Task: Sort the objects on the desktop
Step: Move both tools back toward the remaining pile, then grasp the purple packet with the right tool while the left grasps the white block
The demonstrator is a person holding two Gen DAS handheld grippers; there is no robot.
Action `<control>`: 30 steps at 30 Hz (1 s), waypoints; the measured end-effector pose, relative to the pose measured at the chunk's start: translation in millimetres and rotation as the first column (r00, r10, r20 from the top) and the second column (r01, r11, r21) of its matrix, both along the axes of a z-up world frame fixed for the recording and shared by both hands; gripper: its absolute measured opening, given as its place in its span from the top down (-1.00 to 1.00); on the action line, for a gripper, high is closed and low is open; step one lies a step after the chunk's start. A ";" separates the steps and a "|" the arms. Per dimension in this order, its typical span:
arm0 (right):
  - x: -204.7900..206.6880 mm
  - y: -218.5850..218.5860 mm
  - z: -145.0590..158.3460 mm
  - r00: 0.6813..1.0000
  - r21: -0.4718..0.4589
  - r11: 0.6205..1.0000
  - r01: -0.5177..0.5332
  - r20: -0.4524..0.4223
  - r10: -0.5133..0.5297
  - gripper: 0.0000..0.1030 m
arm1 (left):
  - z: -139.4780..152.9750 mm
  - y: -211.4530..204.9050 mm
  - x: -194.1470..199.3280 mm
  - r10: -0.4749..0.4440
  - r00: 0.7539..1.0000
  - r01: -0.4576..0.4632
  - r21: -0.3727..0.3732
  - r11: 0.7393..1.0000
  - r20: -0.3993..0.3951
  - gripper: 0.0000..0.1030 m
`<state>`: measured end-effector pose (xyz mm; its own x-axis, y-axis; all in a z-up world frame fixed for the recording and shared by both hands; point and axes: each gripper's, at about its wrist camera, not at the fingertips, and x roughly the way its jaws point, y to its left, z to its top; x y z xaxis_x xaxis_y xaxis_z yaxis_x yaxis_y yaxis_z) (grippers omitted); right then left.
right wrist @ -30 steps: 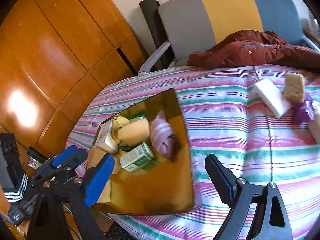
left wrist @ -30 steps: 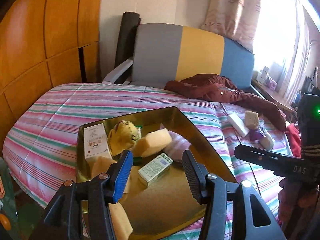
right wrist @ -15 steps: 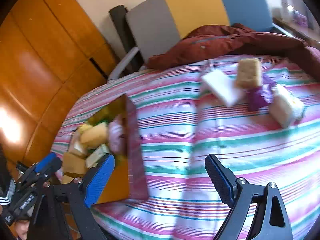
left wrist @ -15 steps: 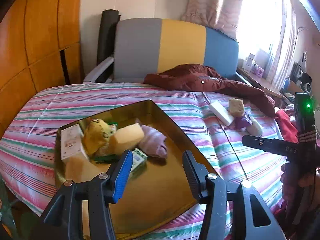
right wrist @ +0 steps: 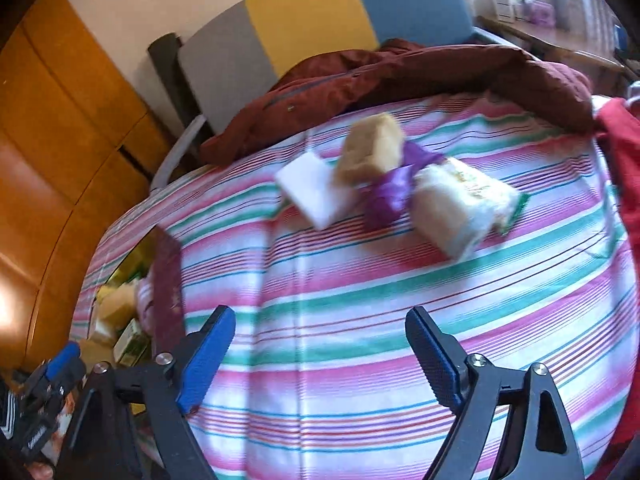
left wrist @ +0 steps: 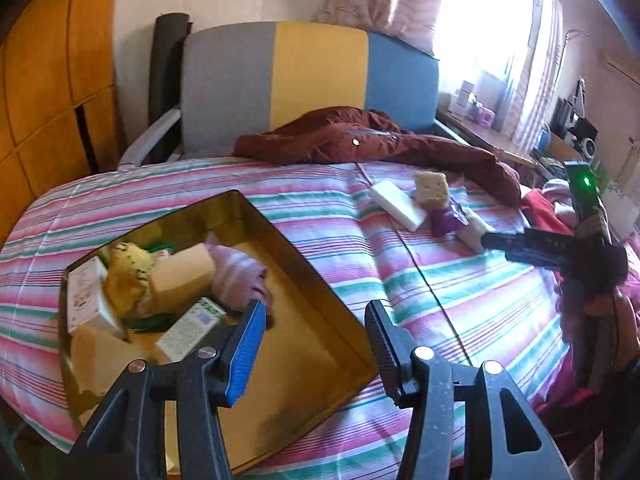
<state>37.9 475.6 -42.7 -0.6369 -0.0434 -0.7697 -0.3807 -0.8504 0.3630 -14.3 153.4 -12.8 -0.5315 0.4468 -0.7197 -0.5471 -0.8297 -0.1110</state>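
In the left wrist view, the left gripper [left wrist: 314, 330] hangs above the golden tray [left wrist: 308, 256] with its jaws a moderate way apart and nothing between them. The tray already holds several sorted things, among them a yellow sponge [left wrist: 182, 276] and a green box [left wrist: 190, 326]. The unsorted group lies well apart, on the far right of the striped cloth [left wrist: 460, 292].

In the right wrist view, the right gripper [right wrist: 320, 354] has wide jaws that are closing, with only cloth between them. Ahead lie the white block [right wrist: 316, 190], the brown sponge [right wrist: 370, 148], a purple wrapper [right wrist: 390, 186] and the wrapped packet [right wrist: 460, 200], all touching or just beside each other. This crowding is the risk, I think: jaws coming down on one thing may push or catch its neighbour, and the packet's smooth film may slip. The packet's long axis runs from lower left to upper right, its green edge pointing right; the white block's runs from upper left to lower right.
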 end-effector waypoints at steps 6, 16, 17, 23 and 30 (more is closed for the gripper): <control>-5.8 30.8 -0.4 0.999 0.029 0.999 0.033 0.015 -0.034 -0.54 | -7.7 17.6 -0.6 -0.037 0.999 0.038 -0.016 0.999 0.028 -0.02; -42.9 38.0 4.0 0.996 0.150 0.984 -0.092 -0.007 0.094 -0.43 | -11.8 37.6 -5.6 -0.069 0.997 0.070 -0.026 0.997 0.047 -0.02; -49.0 38.3 4.3 0.994 0.167 0.980 -0.108 -0.005 0.111 -0.43 | -12.5 39.5 -6.9 -0.070 0.996 0.071 -0.027 0.997 0.049 -0.02; -95.8 47.6 -7.8 0.979 0.244 0.949 -0.201 0.062 0.192 -0.44 | -19.2 49.1 -14.8 -0.071 0.995 0.074 -0.037 0.997 0.072 -0.02; -129.4 61.9 -33.9 0.949 0.175 0.935 -0.308 0.127 0.289 -0.45 | -27.4 60.1 -23.3 -0.073 0.993 0.078 -0.046 0.996 0.097 -0.02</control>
<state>-91.5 537.6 -76.6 -0.5383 -0.0667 -0.8401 -0.1240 -0.9797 0.1572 -37.7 213.4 -40.2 -0.4258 0.4456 -0.7875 -0.5975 -0.7920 -0.1250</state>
